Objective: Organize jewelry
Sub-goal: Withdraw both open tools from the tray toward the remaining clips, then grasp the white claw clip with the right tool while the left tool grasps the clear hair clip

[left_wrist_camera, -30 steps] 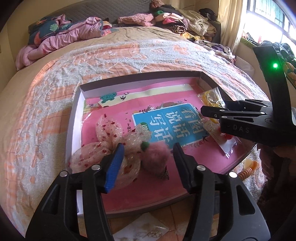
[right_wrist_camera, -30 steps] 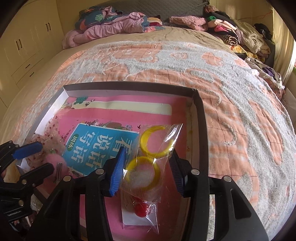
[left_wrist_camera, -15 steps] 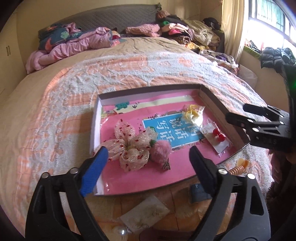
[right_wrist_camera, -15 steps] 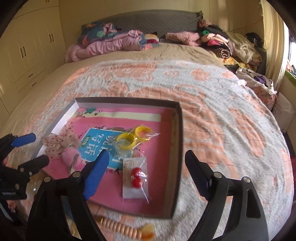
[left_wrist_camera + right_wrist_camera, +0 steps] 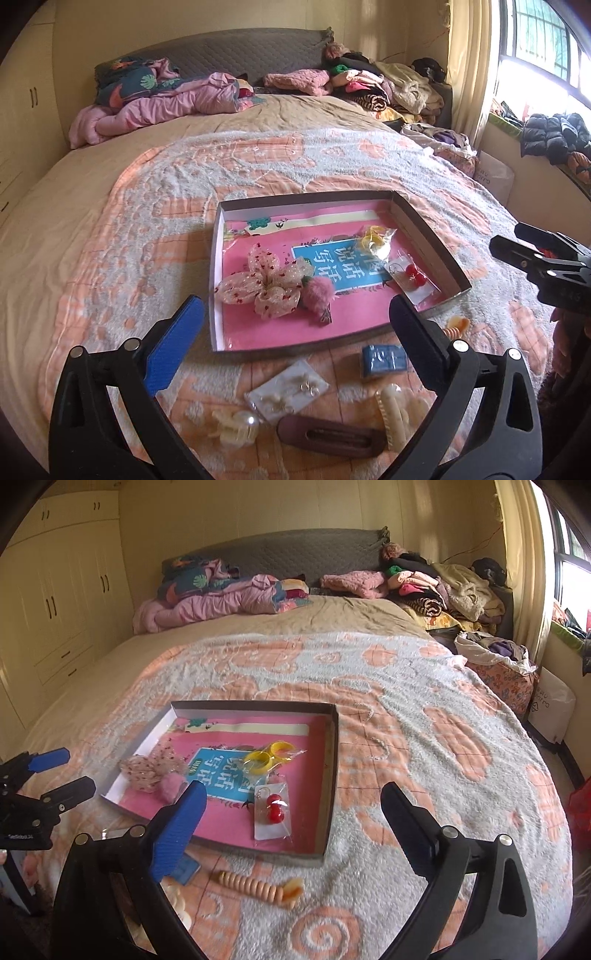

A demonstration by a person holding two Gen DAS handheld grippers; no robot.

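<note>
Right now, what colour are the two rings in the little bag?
Yellow rings; right wrist view shows them best.

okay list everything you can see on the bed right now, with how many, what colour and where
tray: one, dark rim, pink lining, mid-bed
bow: one, cream with red dots, tray left
pompom clip: one, pink, beside bow
yellow rings packet: one, tray centre
red earrings card: one, tray right
blue box: one, blanket before tray
beaded clip: one, peach, blanket
brown clip: one, blanket
pearl card: one, white, blanket
left gripper: open
right gripper: open
</note>
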